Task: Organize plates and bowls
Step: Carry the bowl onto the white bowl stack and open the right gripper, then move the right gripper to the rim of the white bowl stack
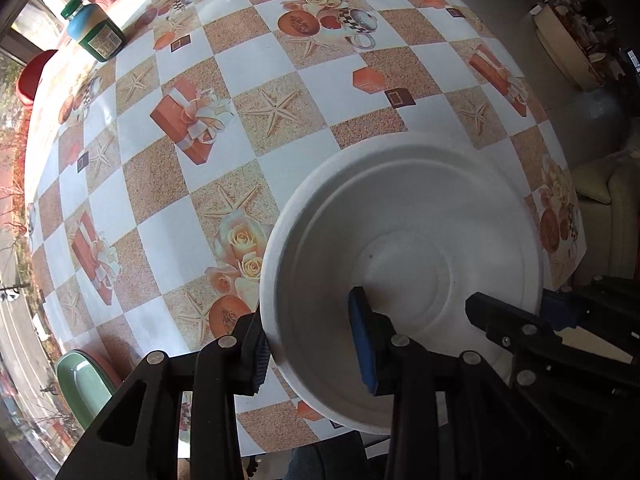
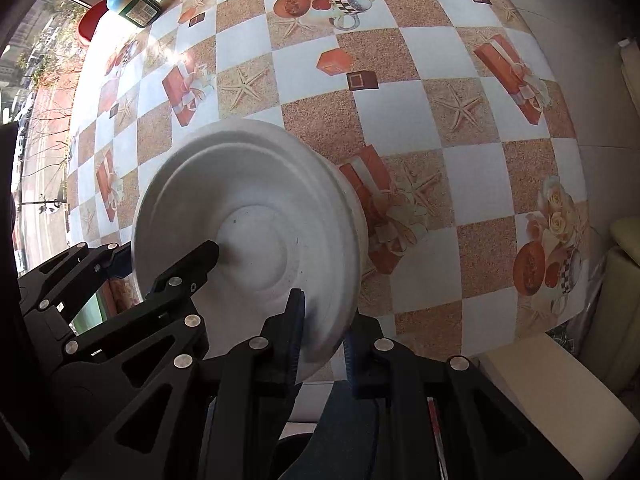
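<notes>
white moulded-pulp bowl (image 1: 404, 280) hangs between my two grippers above the checked tablecloth (image 1: 248, 128), near the table's front edge. my left gripper (image 1: 312, 344) is clamped on the bowl's rim, one finger outside the wall, the blue pad (image 1: 362, 340) inside. my right gripper (image 2: 324, 340) pinches the opposite rim the same way. i judge the bowl light, fairly stiff yet easy to crease, with a matte surface that should not slip. the rolled rim looks the strongest place to hold, gently. a green dish (image 1: 82, 384) sits at the table's near left edge; a green-capped bottle (image 1: 94, 30) stands far off.
</notes>
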